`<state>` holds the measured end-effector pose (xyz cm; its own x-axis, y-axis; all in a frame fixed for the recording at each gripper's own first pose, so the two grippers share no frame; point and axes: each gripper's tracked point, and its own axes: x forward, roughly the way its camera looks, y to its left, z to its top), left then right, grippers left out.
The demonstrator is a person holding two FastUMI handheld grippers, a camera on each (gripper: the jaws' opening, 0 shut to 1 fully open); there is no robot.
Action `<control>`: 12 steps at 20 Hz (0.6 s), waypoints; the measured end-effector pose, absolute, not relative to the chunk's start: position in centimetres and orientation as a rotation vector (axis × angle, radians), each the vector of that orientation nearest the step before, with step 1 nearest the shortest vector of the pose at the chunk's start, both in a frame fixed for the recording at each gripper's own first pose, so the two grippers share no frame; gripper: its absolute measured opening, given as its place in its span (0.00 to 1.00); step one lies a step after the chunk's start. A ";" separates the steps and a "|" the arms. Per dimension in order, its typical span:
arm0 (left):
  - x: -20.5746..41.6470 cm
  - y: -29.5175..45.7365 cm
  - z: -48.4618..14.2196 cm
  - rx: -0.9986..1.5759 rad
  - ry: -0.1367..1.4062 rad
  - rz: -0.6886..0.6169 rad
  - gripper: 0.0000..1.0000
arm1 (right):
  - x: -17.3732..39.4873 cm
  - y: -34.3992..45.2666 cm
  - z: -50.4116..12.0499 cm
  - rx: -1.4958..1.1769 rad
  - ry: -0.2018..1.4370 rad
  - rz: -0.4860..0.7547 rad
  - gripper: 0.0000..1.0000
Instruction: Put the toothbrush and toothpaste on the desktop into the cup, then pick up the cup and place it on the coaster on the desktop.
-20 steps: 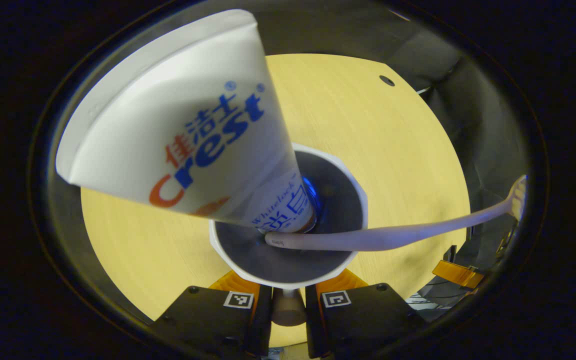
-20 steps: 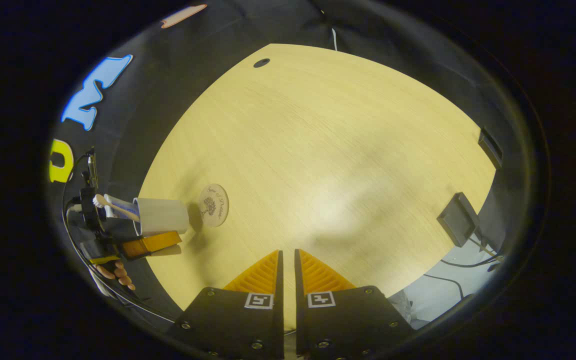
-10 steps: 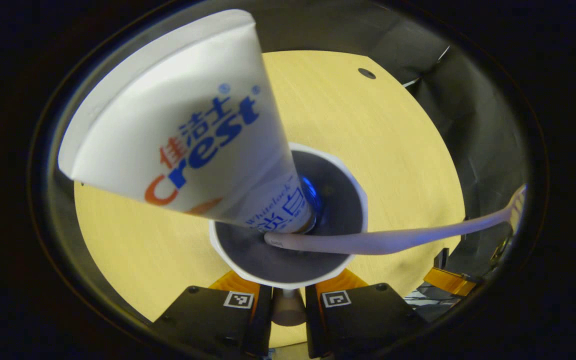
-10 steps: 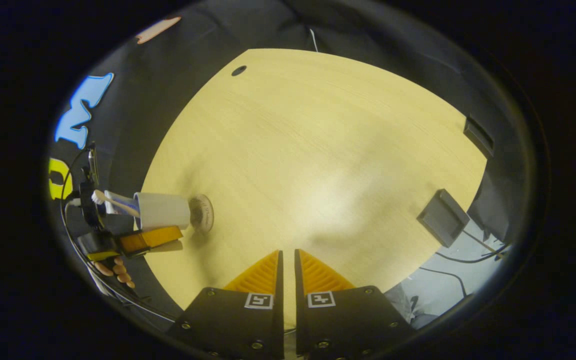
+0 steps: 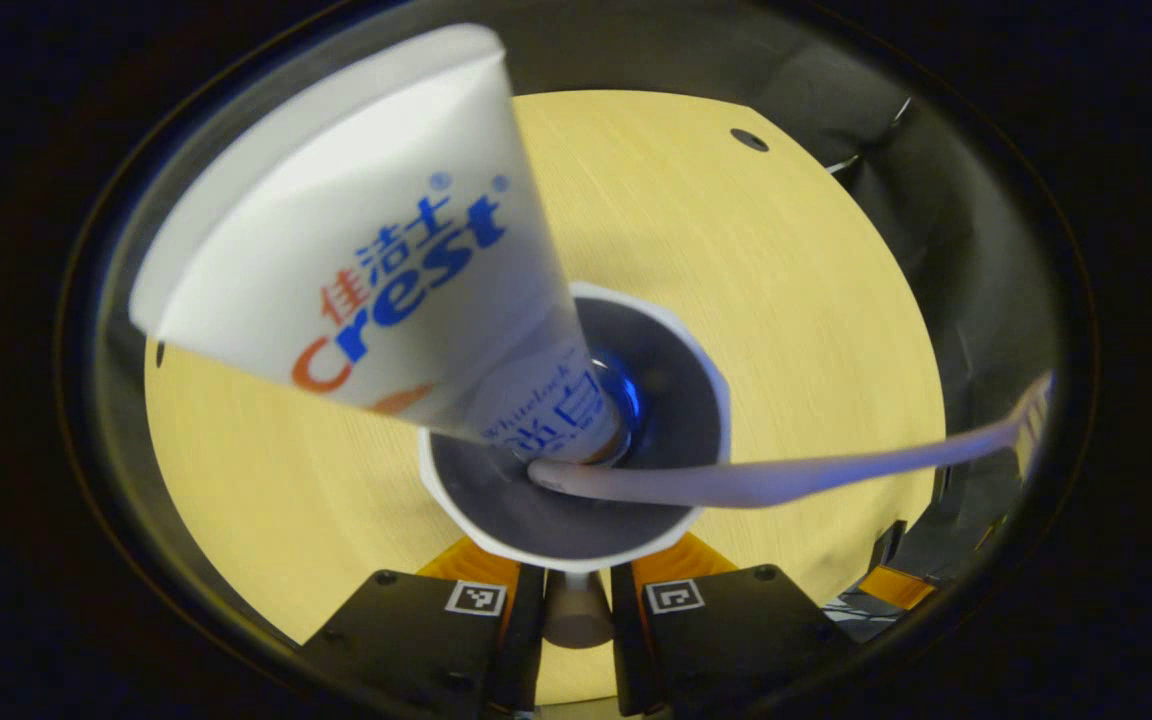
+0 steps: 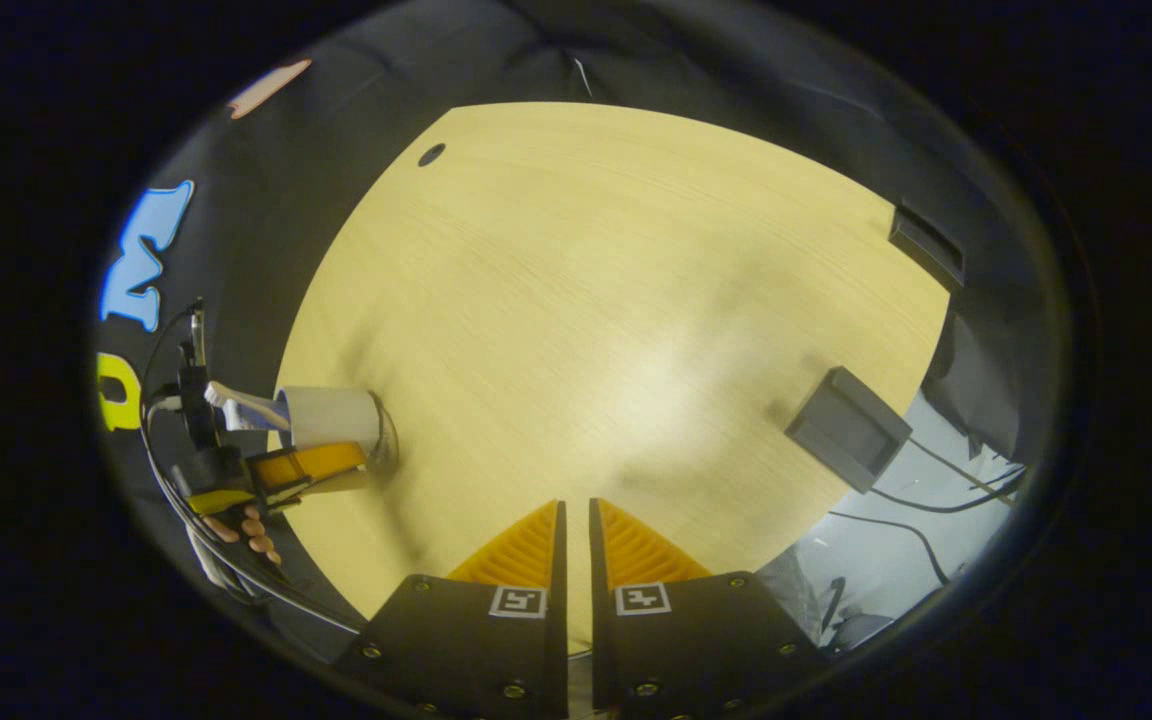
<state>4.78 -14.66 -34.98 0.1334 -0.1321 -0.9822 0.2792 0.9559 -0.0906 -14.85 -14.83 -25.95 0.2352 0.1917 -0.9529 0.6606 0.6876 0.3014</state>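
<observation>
Left gripper [image 5: 576,600] grips the cup [image 5: 576,520] by its handle, jaws clenched on it at the near rim, so the camera looks straight down into the cup's mouth. Toothpaste [image 5: 376,270] stands cap-down inside, leaning on the far-left rim with its flat crimped end fanned toward the lens; toothbrush [image 5: 786,475] has its handle end at the cup's bottom and slopes out over the right rim, bristle head far out at the edge. Both lean because they are longer than the cup is deep, so a level carry looks wise to keep them in. In the right gripper view the cup [image 6: 331,415] sits at the desk's [image 6: 616,300] left side, held by the other gripper with a hand [image 6: 241,525] below it; a dark disc edge just past the cup's base is probably the coaster [image 6: 388,445], largely hidden. Whether the cup touches it cannot be told. Right gripper [image 6: 576,545] hovers idle over bare desk, jaws closed on nothing. A dark box [image 6: 848,428] lies near the desk's right edge. Judged stage: loading done, set-down on coaster in hand.
</observation>
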 end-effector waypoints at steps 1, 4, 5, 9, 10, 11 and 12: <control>4.1 -14.4 -34.2 0.127 1.402 -0.301 0.37 | -15.0 -14.9 -25.9 0.801 1.327 -0.376 0.11; 2.5 -13.3 -30.7 0.161 1.351 -0.317 0.40 | -15.0 -14.9 -26.2 0.801 1.333 -0.373 0.11; 1.9 -12.7 -29.3 0.185 1.329 -0.320 0.39 | -15.0 -14.7 -26.3 0.799 1.336 -0.366 0.11; -1.6 -10.5 -23.2 0.236 1.272 -0.344 0.39 | -15.0 -13.8 -26.5 0.788 1.347 -0.333 0.11; -2.6 -9.8 -21.6 0.245 1.258 -0.347 0.41 | -15.0 -13.5 -26.5 0.785 1.349 -0.326 0.11; -3.7 -9.1 -20.0 0.252 1.244 -0.351 0.40 | -14.9 -13.3 -26.5 0.784 1.351 -0.320 0.11; -3.9 -10.7 -20.2 0.255 1.232 -0.357 0.41 | -14.9 -13.1 -26.5 0.782 1.351 -0.316 0.11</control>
